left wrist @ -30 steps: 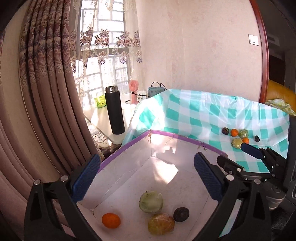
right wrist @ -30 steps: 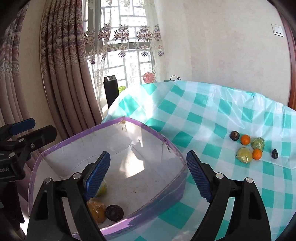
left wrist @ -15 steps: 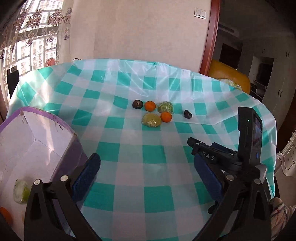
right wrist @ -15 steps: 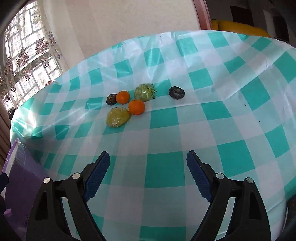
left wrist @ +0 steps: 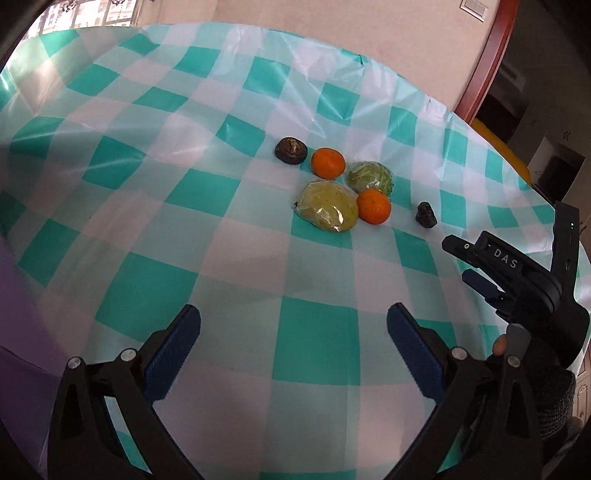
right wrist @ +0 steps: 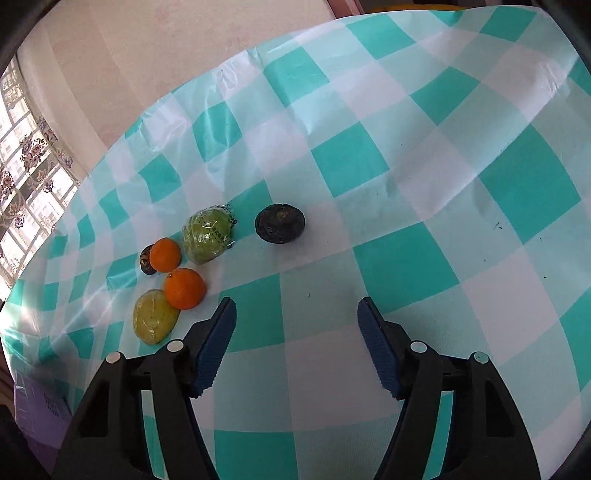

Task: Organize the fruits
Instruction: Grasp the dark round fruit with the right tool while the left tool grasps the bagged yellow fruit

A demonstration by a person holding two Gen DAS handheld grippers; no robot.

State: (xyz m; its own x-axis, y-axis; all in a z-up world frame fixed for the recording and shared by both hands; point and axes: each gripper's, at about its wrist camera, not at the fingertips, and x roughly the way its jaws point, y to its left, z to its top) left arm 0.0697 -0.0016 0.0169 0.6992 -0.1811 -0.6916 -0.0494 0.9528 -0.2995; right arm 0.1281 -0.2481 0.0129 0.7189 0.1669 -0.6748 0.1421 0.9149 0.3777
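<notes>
Several fruits lie grouped on the teal checked tablecloth [left wrist: 229, 280]: two oranges [left wrist: 328, 163] [left wrist: 373, 206], a wrapped yellow-green fruit [left wrist: 328, 211], a wrapped green fruit [left wrist: 370, 177] and two dark fruits [left wrist: 290, 150] [left wrist: 426, 215]. My left gripper [left wrist: 293, 328] is open and empty, well short of them. My right gripper [right wrist: 296, 321] is open and empty, just short of a dark fruit [right wrist: 280, 223]; the oranges [right wrist: 184, 283] [right wrist: 165, 254], the green fruit [right wrist: 207, 235] and the yellow-green fruit [right wrist: 154, 320] lie to its left. The right gripper also shows in the left wrist view [left wrist: 480, 269].
The purple wall of the storage bin [left wrist: 22, 314] stands at the left edge, and its corner shows in the right wrist view [right wrist: 40, 410]. A window with patterned curtain [right wrist: 26, 177] is at the far left. The table's far edge meets a pink wall [left wrist: 332, 33].
Both grippers have swung from over the bin to the table and moved closer to the loose fruits. The right gripper now faces the lone dark fruit at close range.
</notes>
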